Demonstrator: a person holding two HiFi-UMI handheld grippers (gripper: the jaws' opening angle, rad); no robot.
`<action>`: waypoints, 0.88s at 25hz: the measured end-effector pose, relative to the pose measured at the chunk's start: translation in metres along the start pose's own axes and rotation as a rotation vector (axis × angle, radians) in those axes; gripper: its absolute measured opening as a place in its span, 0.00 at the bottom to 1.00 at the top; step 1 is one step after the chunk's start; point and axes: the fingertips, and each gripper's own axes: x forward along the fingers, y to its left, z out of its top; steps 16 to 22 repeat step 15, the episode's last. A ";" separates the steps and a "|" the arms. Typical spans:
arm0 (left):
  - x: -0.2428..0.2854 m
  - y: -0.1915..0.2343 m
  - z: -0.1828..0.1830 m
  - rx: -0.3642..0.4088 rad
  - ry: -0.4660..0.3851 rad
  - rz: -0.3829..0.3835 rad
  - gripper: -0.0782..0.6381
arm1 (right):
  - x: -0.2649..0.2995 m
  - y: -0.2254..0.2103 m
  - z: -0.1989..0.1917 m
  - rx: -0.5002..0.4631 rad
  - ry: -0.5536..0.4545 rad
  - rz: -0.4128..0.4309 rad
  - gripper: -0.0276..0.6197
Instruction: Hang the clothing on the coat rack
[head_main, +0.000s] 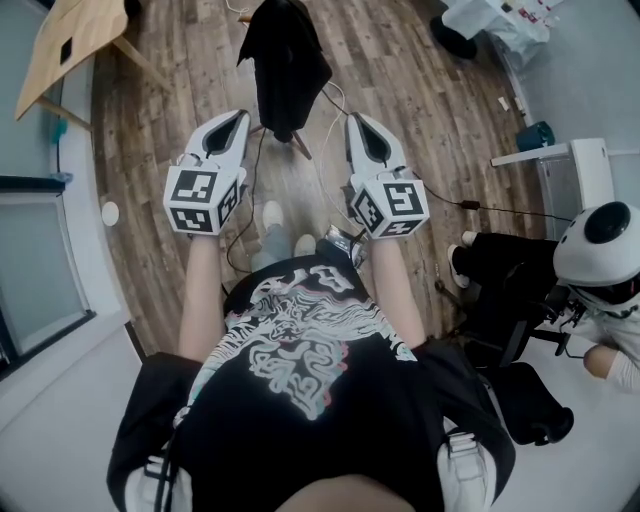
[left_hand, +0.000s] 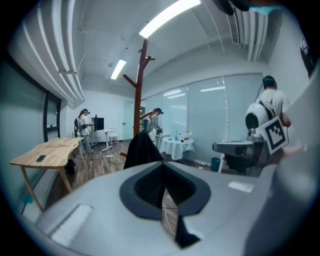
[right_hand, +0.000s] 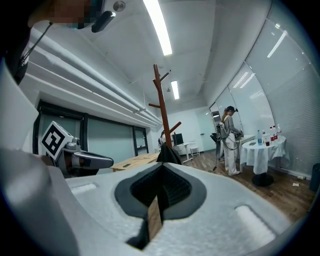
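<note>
Noted black clothing (head_main: 285, 60) draped over coat rack (left_hand: 139, 95), standing on wooden floor (head_main: 400, 60) ahead. Held side by side short of it: left gripper (head_main: 238, 118) and right gripper (head_main: 353, 120), apart, both jaws clenched on nothing.

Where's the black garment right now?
Top centre of the head view: the black garment hangs low on the coat rack, straight ahead, beyond the left hand-held gripper and right hand-held gripper.

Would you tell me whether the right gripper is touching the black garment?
Apart. In the head view, wood floor shows between the shut tips of the right gripper and the garment, which hangs on the rack ahead.
</note>
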 end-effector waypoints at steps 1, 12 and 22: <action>0.000 -0.001 -0.001 -0.001 0.001 0.003 0.09 | 0.000 0.000 -0.002 0.001 0.003 0.005 0.04; -0.010 0.015 -0.011 -0.013 0.012 0.069 0.09 | 0.006 0.003 -0.011 0.010 0.021 0.044 0.04; -0.017 0.013 -0.013 -0.007 0.014 0.079 0.09 | -0.002 0.005 -0.017 0.017 0.036 0.052 0.04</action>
